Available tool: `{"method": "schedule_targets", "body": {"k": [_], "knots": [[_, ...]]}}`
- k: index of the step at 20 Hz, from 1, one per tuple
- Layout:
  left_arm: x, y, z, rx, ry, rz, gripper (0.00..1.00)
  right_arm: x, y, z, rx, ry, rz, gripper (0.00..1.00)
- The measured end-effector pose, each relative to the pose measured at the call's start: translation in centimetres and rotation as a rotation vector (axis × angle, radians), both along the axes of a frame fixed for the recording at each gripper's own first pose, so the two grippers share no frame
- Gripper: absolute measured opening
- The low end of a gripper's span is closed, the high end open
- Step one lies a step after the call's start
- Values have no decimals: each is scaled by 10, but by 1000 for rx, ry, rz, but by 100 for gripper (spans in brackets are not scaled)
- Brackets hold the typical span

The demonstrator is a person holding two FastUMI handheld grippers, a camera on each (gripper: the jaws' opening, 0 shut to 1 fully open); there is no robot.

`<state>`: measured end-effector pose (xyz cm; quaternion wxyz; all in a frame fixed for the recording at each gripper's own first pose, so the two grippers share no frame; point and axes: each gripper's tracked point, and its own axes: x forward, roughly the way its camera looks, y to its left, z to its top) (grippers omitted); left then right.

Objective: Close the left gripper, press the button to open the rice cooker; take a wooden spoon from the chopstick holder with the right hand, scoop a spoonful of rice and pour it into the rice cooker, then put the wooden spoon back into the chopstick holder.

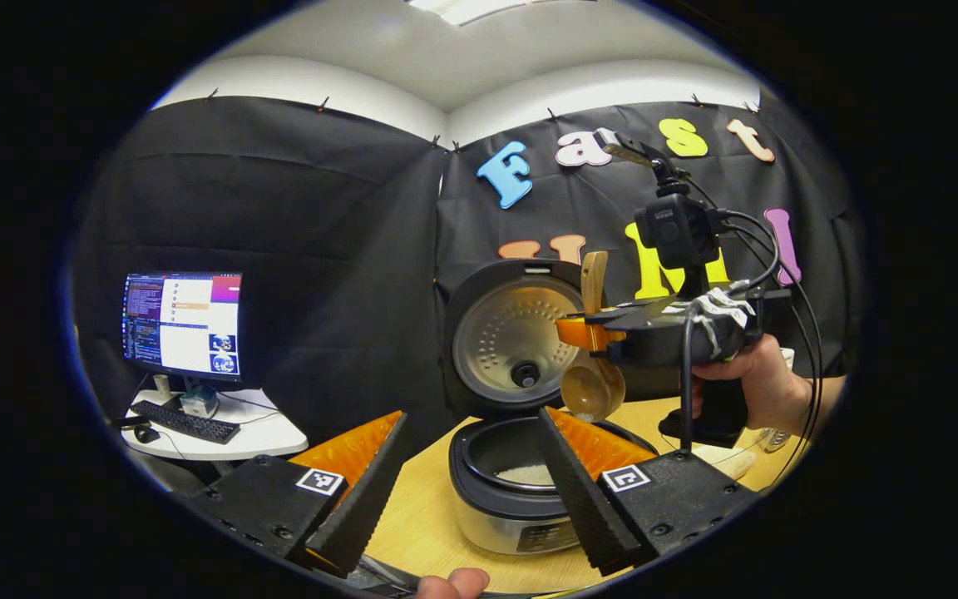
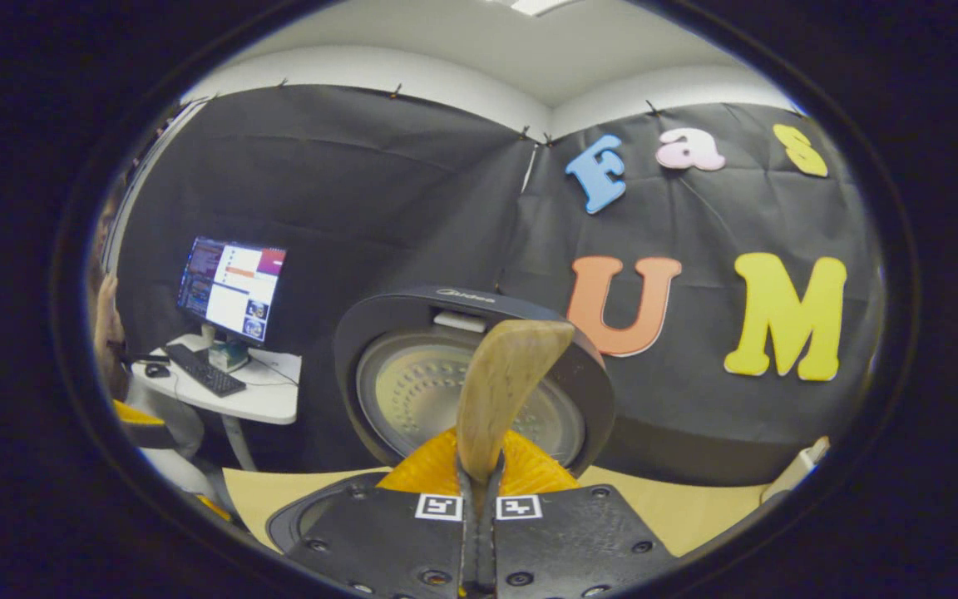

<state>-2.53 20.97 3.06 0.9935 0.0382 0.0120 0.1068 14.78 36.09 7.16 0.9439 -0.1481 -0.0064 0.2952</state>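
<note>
Two of the task's steps look finished: the cooker point(image 1: 520, 466) stands open near the back edge of the bench point(image 1: 421, 516), its lid point(image 1: 512, 337) tipped upright against the cloth wall, and the spoon point(image 1: 591, 366) is out of its holder. The right gripper point(image 1: 591, 333) is clamped on the spoon's handle, both fingers pressing it, with the bowl hanging down just above the cooker's rim; a few grains seem to cling to its lower edge. White rice already lies in the pot point(image 1: 526, 474). I judge the pour is under way or just done, though I can't tell how much is left in the bowl. The left gripper point(image 1: 466, 482) idles nearer me, its jaws spread wide, holding nothing. What remains is returning the spoon to the holder.
</note>
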Motion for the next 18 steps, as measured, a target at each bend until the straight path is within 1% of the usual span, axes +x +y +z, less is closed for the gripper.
{"method": "schedule_targets", "body": {"k": [3,5,8,10,12,16,18], "knots": [[-2,-1,1,2,1,0,96,-4,-1,2,-37,-59,7,0],[-2,0,1,5,-2,-1,96,-7,0,1,-35,-53,18,0],[-3,0,3,4,-6,0,96,-6,-4,1,6,-10,28,0],[-4,1,5,-1,-10,4,97,-4,-10,-1,66,58,36,0],[-5,1,4,-7,-6,5,97,-11,-12,-1,153,142,49,1],[-6,-1,8,2,-13,2,97,-5,-40,6,346,328,60,0],[-6,-7,9,8,-16,-3,96,-9,-62,5,415,374,37,0]]}}
